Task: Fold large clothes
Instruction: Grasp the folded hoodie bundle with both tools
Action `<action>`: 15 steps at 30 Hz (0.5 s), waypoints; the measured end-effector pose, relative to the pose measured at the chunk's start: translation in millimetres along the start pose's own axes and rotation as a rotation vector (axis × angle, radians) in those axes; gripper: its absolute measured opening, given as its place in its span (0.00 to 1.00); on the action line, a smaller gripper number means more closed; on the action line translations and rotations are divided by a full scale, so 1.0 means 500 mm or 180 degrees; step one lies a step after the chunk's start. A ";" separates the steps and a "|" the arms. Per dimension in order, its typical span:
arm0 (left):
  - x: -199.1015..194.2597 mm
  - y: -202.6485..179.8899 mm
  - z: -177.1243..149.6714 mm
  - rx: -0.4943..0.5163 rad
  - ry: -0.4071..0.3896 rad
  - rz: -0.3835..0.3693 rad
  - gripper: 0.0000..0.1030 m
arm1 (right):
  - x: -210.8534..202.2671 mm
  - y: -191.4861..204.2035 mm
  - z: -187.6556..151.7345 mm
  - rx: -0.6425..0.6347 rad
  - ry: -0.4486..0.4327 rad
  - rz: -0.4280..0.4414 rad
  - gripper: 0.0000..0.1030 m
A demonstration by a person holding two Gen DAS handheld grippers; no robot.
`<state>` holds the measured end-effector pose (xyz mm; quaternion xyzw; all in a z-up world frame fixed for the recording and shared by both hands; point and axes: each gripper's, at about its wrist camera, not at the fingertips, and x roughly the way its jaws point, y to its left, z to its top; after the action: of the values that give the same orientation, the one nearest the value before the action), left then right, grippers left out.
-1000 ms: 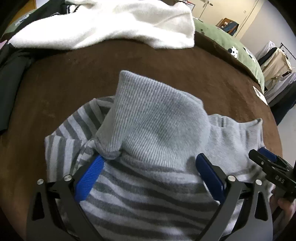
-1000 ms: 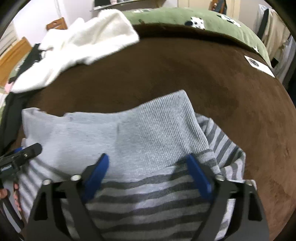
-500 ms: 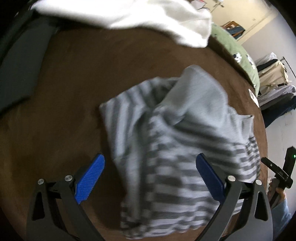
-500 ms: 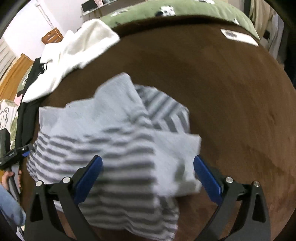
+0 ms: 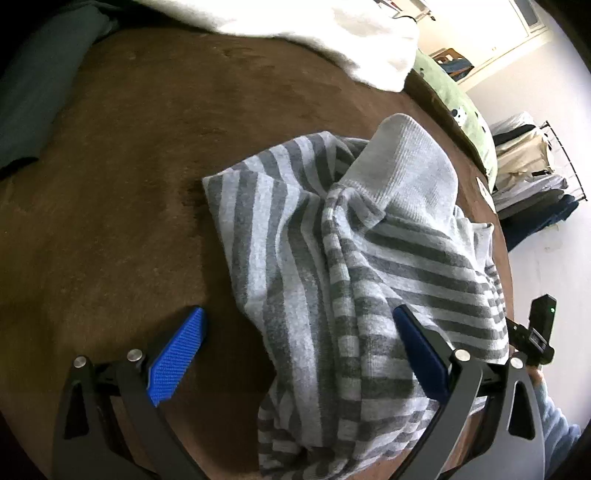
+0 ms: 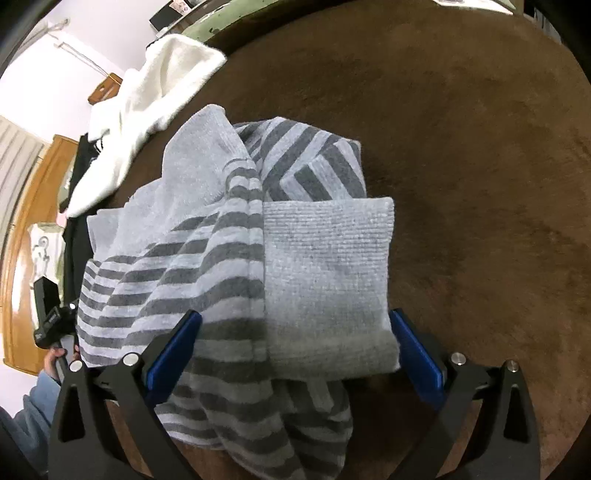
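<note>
Left wrist view: the left gripper (image 5: 295, 354), black with blue ribbed pads, hovers over a brown plush bed cover (image 5: 122, 177). Its jaws are spread wide and hold nothing. A grey-and-white striped knit sweater with plain grey ribbed cuffs (image 5: 354, 269) lies bunched in a loose heap on the cover, reaching from the middle toward the cover's right edge. One plain ribbed cuff (image 5: 410, 162) stands up at the heap's far end. The right blue pad overlaps the sweater in the picture; the left pad sits over bare cover. A fluffy white towel-like garment (image 5: 332, 33) lies along the cover's far edge, with a green patterned pillow (image 5: 461, 107) beyond it toward the far right corner. At the right edge of the cover, the right gripper (image 5: 535, 332) shows only in part.

Right wrist view: the right gripper (image 6: 295, 350) also has its jaws spread wide, empty, above the sweater (image 6: 207, 251). A flat, folded ribbed panel (image 6: 328, 277) lies on top of the heap, between the two blue pads. The white garment (image 6: 147, 107) lies toward the cover's far left. The brown cover (image 6: 480, 166) is bare to the right. At the left edge, a hand (image 6: 55, 362) in a blue sleeve grips the left gripper's handle.
</note>
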<state>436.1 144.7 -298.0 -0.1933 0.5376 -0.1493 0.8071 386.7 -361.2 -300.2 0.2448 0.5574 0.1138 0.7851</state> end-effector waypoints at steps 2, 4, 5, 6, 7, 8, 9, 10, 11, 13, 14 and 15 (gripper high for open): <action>0.003 -0.004 0.003 0.0017 0.0010 -0.0068 0.94 | 0.002 0.001 0.005 0.0025 -0.0011 0.0033 0.96; 0.009 -0.012 0.005 0.0066 0.0056 -0.0133 0.94 | 0.003 0.005 0.008 0.0056 -0.0013 0.0108 0.96; 0.013 -0.018 0.007 0.0084 0.0075 -0.0154 0.94 | 0.006 0.007 0.008 0.0070 -0.0004 0.0154 0.96; 0.017 -0.025 0.009 0.0103 0.0094 -0.0184 0.94 | 0.011 0.013 0.009 0.0075 0.0015 0.0215 0.96; 0.024 -0.037 0.012 0.0138 0.0129 -0.0240 0.94 | 0.015 0.019 0.009 0.0064 0.0032 0.0247 0.96; 0.030 -0.047 0.014 0.0166 0.0154 -0.0274 0.94 | 0.018 0.024 0.011 0.0053 0.0042 0.0263 0.96; 0.038 -0.059 0.016 0.0206 0.0199 -0.0299 0.94 | 0.022 0.030 0.013 0.0044 0.0047 0.0264 0.96; 0.044 -0.068 0.018 0.0240 0.0227 -0.0293 0.94 | 0.023 0.034 0.015 0.0049 0.0045 0.0272 0.96; 0.052 -0.080 0.021 0.0296 0.0259 -0.0252 0.94 | 0.023 0.035 0.016 0.0069 0.0037 0.0298 0.96; 0.062 -0.095 0.023 0.0354 0.0293 -0.0196 0.94 | 0.023 0.036 0.017 0.0111 0.0006 0.0362 0.96; 0.065 -0.098 0.024 0.0351 0.0294 -0.0172 0.94 | 0.023 0.039 0.017 0.0099 0.0007 0.0361 0.95; 0.066 -0.098 0.024 0.0338 0.0291 -0.0164 0.94 | 0.024 0.045 0.017 0.0070 0.0008 0.0343 0.94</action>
<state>458.3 88.8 -297.4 -0.1569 0.5600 -0.2071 0.7867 401.2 -338.5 -296.4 0.2831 0.5455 0.1502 0.7744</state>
